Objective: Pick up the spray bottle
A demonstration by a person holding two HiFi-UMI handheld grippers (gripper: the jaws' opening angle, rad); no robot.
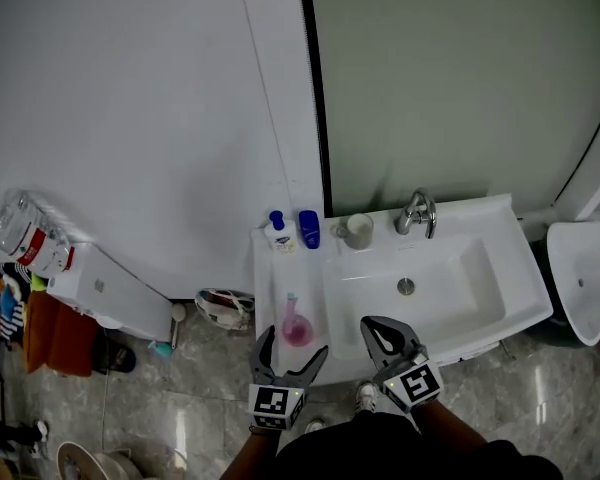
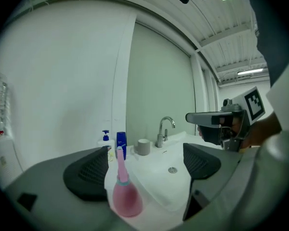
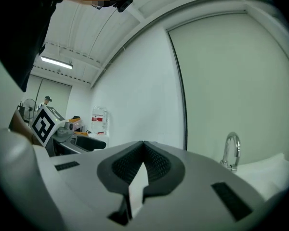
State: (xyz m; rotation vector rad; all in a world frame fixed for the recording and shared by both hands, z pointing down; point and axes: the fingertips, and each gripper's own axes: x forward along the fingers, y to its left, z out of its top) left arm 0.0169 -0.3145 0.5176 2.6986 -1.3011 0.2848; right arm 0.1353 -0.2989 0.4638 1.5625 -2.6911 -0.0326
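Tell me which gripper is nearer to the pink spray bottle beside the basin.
Left. The left gripper has its open jaws on either side of the pink spray bottle, not pressing it. The right gripper, shut, is apart to the bottle's right.

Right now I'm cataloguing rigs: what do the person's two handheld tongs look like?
Left tongs and right tongs match: grey tapered bodies, black ribbed pads, a white cube with black square markers behind each. The person wears a dark top.

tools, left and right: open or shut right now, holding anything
left tool: open, empty; the pink spray bottle stands just ahead of it.
right tool: shut, holding nothing.
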